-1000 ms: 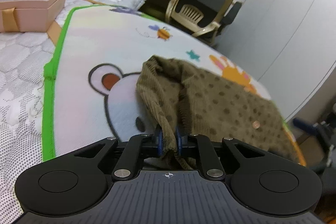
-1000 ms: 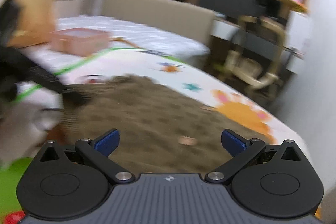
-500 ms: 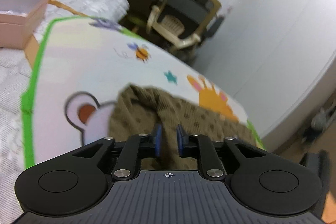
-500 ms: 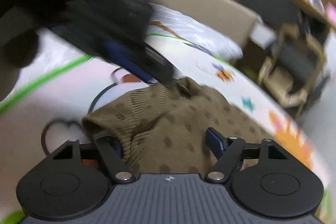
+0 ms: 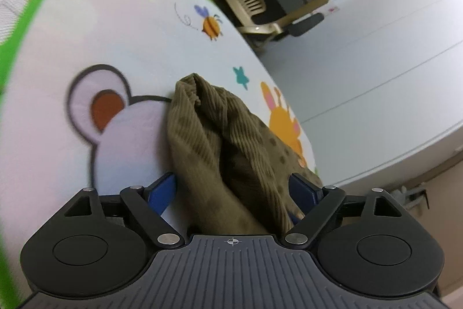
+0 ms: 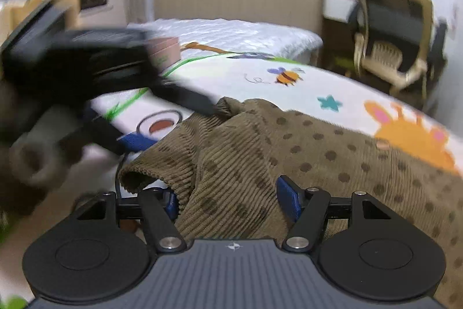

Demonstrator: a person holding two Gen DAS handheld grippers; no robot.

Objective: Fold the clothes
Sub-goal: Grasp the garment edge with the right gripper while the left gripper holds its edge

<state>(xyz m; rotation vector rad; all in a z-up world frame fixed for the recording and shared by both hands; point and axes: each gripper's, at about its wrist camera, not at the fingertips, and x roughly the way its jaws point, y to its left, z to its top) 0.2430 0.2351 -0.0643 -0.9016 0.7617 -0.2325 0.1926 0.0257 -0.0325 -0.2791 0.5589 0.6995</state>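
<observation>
Comparing with a second ago: the left gripper [image 5: 233, 188] was pinched shut on a fold of the brown dotted corduroy garment [image 5: 220, 141]; its jaws have just been opening and are now spread wide. The bunched fold is seen rising between the blue pads [image 5: 162, 190], loose; the left pad is clear of the cloth, and whether the right pad touches it cannot be told.

The right gripper [image 6: 228, 200] was fully spread above the flat garment [image 6: 303, 152] a second ago. Its jaws have just been closing and are now held about half open, with a ribbed fold bulging up between them. The cloth is seen right against both pads [image 6: 289, 200], but a firm pinch cannot be confirmed from this view.

The garment is found directly ahead of and under both grippers, on the cartoon-print mat [image 5: 121, 34]. Ahead of the left gripper a raised ridge is formed next to the bear's ear print [image 5: 99, 103]; in the earlier frame it was spread wider to the right. Ahead and right of the right gripper the cloth lies flatter, reaching the orange rabbit print [image 6: 411, 135].

The left gripper's body [image 6: 72, 71] is seen blurred at upper left of the right wrist view, its fingers at the garment's far left edge.
</observation>
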